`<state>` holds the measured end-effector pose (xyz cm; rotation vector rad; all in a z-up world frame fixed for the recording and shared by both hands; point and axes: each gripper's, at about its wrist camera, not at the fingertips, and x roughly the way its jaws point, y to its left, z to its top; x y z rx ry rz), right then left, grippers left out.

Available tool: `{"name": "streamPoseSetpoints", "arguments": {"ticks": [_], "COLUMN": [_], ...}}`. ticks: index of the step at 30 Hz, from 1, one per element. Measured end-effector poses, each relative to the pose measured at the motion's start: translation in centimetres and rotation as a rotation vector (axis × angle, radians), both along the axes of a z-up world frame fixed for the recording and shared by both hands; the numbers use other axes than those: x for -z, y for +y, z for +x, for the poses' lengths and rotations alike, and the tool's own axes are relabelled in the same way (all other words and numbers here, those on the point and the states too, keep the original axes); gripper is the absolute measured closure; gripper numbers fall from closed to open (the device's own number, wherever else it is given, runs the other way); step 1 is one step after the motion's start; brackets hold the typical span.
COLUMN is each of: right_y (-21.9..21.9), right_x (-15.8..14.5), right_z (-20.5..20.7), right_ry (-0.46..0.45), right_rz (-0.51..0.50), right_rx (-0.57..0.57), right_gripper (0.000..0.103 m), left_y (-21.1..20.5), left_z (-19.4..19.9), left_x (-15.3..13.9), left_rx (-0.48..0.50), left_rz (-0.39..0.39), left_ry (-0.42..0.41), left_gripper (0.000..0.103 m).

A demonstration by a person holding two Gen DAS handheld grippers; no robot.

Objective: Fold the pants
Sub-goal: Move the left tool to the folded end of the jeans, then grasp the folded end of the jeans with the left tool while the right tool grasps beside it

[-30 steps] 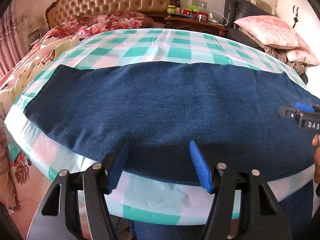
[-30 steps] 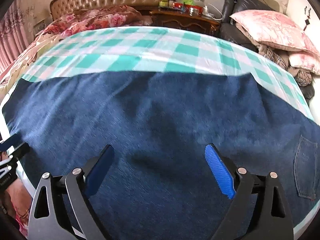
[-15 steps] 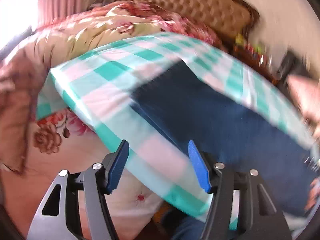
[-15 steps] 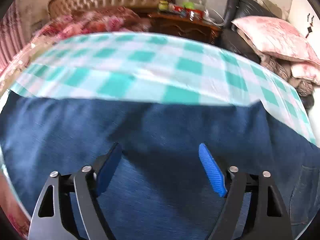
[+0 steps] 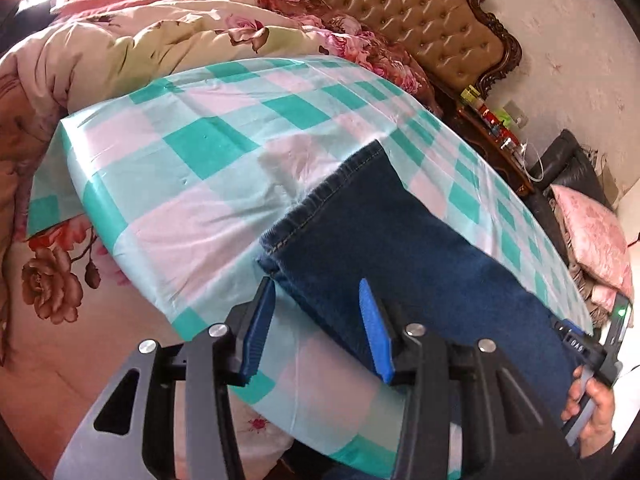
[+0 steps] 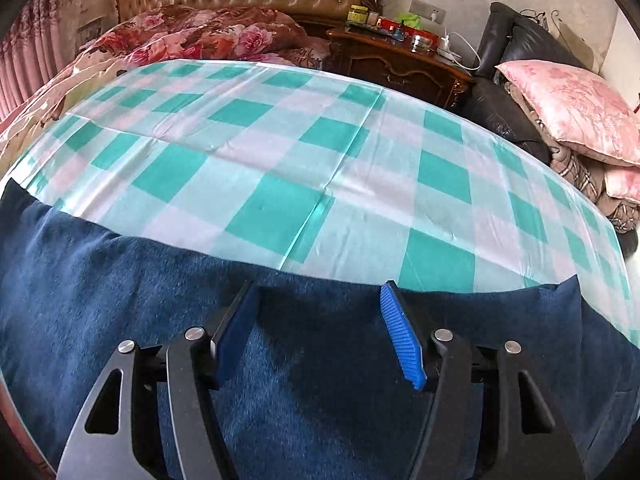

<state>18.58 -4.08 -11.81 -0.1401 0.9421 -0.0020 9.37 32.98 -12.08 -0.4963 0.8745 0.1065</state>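
While the left wrist camera looks along the jeans' length, the left tongs (image 5: 316,320) hang spread wide, empty, over the near corner of the leg end of the pants (image 5: 400,256), one blue pad (image 5: 258,330) at the hem corner, the other over the denim. The pants lie flat on the checked cloth (image 5: 192,152) covering the table, running away to the right. Only this view shows the stitched hem (image 5: 320,196) and the bare cloth beyond it, with the floral quilt (image 5: 132,40) behind. Far right, a hand (image 5: 596,412) grips the right tongs' handle; their tips cannot be seen from here.

Over on the right wrist camera, the right tongs (image 6: 318,334) stand wide apart too, holding nothing, poised above the far edge of the denim (image 6: 120,300). This view alone shows that long edge against the green-and-white checks (image 6: 280,184), plus the nightstand (image 6: 400,64) and pink pillow (image 6: 568,112) behind.

Whether either pair's tips actually touch the fabric is hard to judge. The denim runs out of frame left, right and below on the right camera, so waistband and hem are both cut off there.
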Motion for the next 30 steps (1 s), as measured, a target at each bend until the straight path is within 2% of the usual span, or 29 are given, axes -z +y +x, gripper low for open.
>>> {"name": "streamPoseSetpoints", "arguments": {"ticks": [2,4,9,11,13,15,17,20,23,28,30], "right_y": [0.2,0.2,0.8,1.4,2.1,2.6,2.7,3.0,2.8,1.5,0.9], "right_x": [0.1,0.0,-1.6,-1.8,-1.6,-1.1,-0.2,-0.2,-0.1,-0.9,-1.5], "right_z": [0.2,0.4,-0.7,-1.0,-1.0,-0.7,-0.3,-0.1,0.4,0.2,0.0], "right_ry": [-0.003,0.001,-0.024,-0.019,-0.012,-0.002,0.011,-0.007,0.003,0.022,0.039], "right_rz": [-0.013,-0.017,0.008,0.009,0.002,-0.012,-0.015,-0.034,-0.014,0.083,0.144], "right_rx": [0.003,0.007,-0.007,-0.021,-0.036,-0.041,-0.042,-0.04,-0.031,-0.031,-0.039], "right_gripper": [0.043,0.043,0.043,0.044,0.048,0.052,0.052,0.053,0.053,0.052,0.051], "left_y": [0.1,0.2,0.9,0.9,0.7,0.2,0.0,0.3,1.9,4.5,4.1], "left_z": [0.5,0.9,1.0,0.7,0.1,-0.5,-1.1,-0.8,0.1,0.9,1.0], "left_x": [0.1,0.1,0.2,0.1,0.0,0.3,0.8,1.1,1.9,3.7,3.0], "left_rx": [-0.002,-0.006,-0.022,-0.037,-0.035,-0.025,-0.018,-0.027,-0.065,-0.139,-0.128], "left_rz": [0.026,0.05,0.035,0.021,-0.029,-0.085,-0.192,-0.232,-0.346,-0.525,-0.494], "left_ry": [0.008,0.018,0.013,0.01,0.012,0.027,0.026,0.017,-0.01,-0.037,-0.046], "left_gripper": [0.065,0.077,0.079,0.077,0.067,0.067,0.067,0.067,0.067,0.093,0.096]}}
